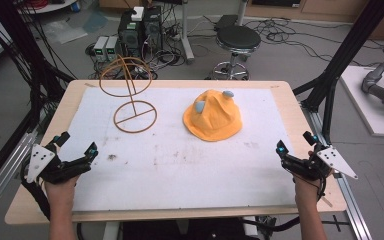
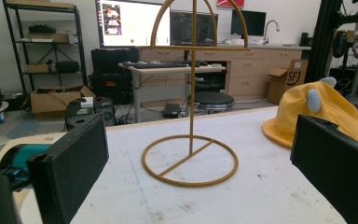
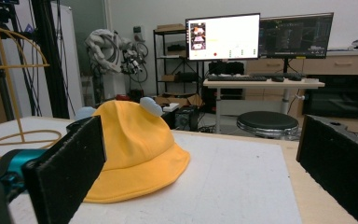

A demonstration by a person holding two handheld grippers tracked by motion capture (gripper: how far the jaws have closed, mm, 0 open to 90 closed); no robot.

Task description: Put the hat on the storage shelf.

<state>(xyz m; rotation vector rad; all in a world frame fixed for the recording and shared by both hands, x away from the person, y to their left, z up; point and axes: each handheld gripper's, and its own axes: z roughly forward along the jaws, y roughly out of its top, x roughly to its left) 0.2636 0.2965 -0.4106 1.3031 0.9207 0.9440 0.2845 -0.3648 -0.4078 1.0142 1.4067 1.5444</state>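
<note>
A yellow bucket hat (image 1: 213, 116) with two small grey-blue ears lies on the white mat (image 1: 180, 165), right of centre toward the back. A tan wire hat stand (image 1: 130, 95) with a ring base and a domed top stands at the back left. My left gripper (image 1: 76, 147) rests open near the mat's front left edge, facing the wire hat stand (image 2: 191, 154). My right gripper (image 1: 295, 144) is open at the front right edge, facing the hat (image 3: 130, 154). Nothing lies between either pair of jaws.
The mat covers a wooden table (image 1: 40, 200). Beyond the far edge are a black stool (image 1: 236, 40), computer boxes (image 1: 140, 30) and cables on the floor. Black frame posts (image 1: 330, 90) rise at both sides.
</note>
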